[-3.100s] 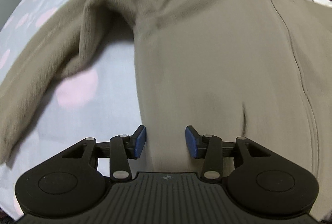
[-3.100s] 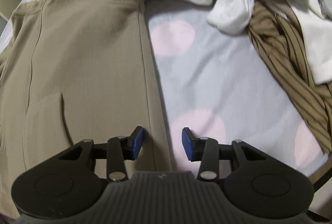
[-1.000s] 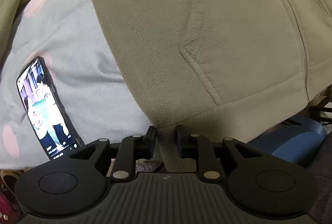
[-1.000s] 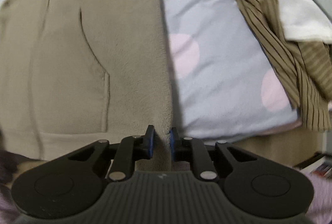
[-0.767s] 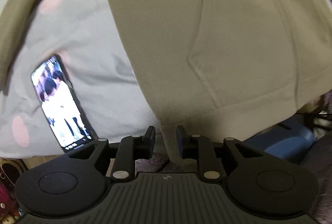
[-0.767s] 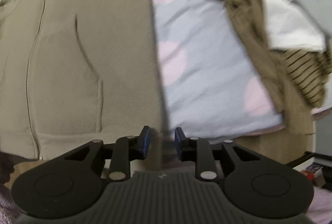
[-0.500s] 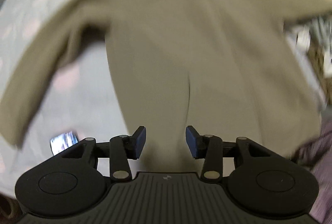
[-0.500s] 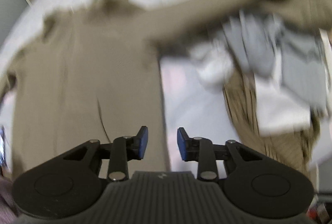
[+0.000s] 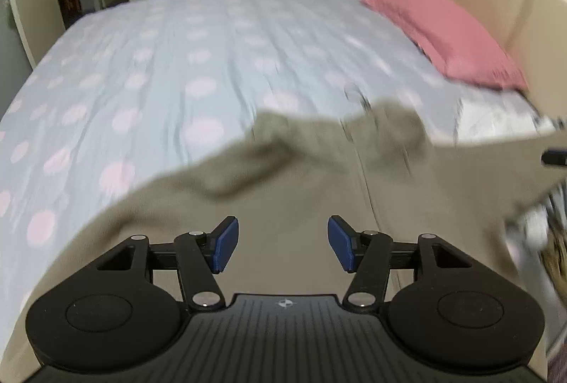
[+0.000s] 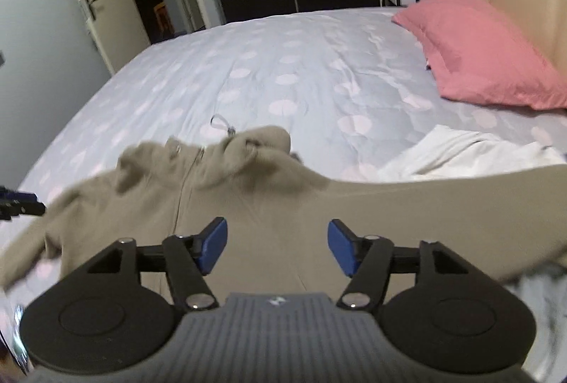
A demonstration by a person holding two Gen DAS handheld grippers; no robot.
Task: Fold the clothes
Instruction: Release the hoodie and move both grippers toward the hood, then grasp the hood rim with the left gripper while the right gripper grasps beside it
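A tan fleece zip-up jacket [image 10: 269, 205] lies spread front-up on the pale blue bedspread with pink dots [image 10: 269, 71], collar rumpled at its far end. The right gripper [image 10: 276, 246] hangs above the jacket's body, blue-padded jaws wide apart, nothing between them. Beyond the jacket to the right lie a white crumpled garment [image 10: 460, 152] and a pink rectangular pillow [image 10: 485, 53].

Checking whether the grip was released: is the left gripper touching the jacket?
Apart. Left wrist view: left gripper open, nothing between its fingers; jacket lies beyond.
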